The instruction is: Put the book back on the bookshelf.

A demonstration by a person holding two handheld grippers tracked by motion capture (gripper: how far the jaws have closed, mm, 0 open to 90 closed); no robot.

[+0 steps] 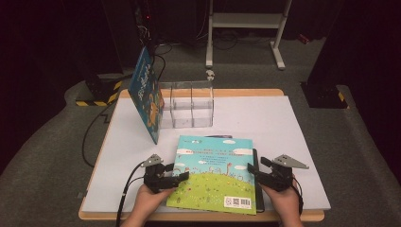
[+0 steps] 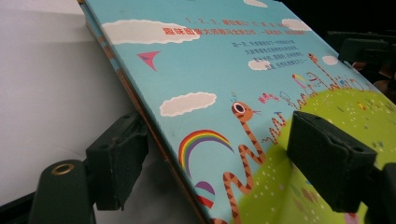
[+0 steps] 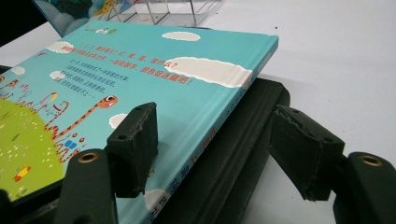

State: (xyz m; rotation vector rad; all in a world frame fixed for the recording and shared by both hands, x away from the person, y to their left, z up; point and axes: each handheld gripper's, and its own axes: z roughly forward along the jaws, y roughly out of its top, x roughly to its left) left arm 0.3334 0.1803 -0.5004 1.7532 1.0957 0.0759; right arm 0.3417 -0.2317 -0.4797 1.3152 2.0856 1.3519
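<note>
Lay flat at the near edge of the table (image 1: pixel 293 142), back cover up: a picture book (image 1: pixel 213 172) resting on a dark book (image 1: pixel 257 182) whose edge peeked out at its right side. Stood just beyond, a clear rack (image 1: pixel 189 105) with empty slots, and a blue book (image 1: pixel 147 92) leaning upright against its left side. By this showing, one book seemingly filed, the picture book not yet lifted; raising, turning upright and slotting all left to do. Left gripper (image 1: pixel 177 178) open wide, straddling the picture book's left edge (image 2: pixel 154 135), one jaw over the cover, one beside it toward the table. Right gripper (image 1: pixel 255 171) likewise spread, bracketing the spine side (image 3: pixel 233 100), nothing pinched yet. Long axis ran from near edge toward the rack, barcode end nearest the person, spine to the right.
</note>
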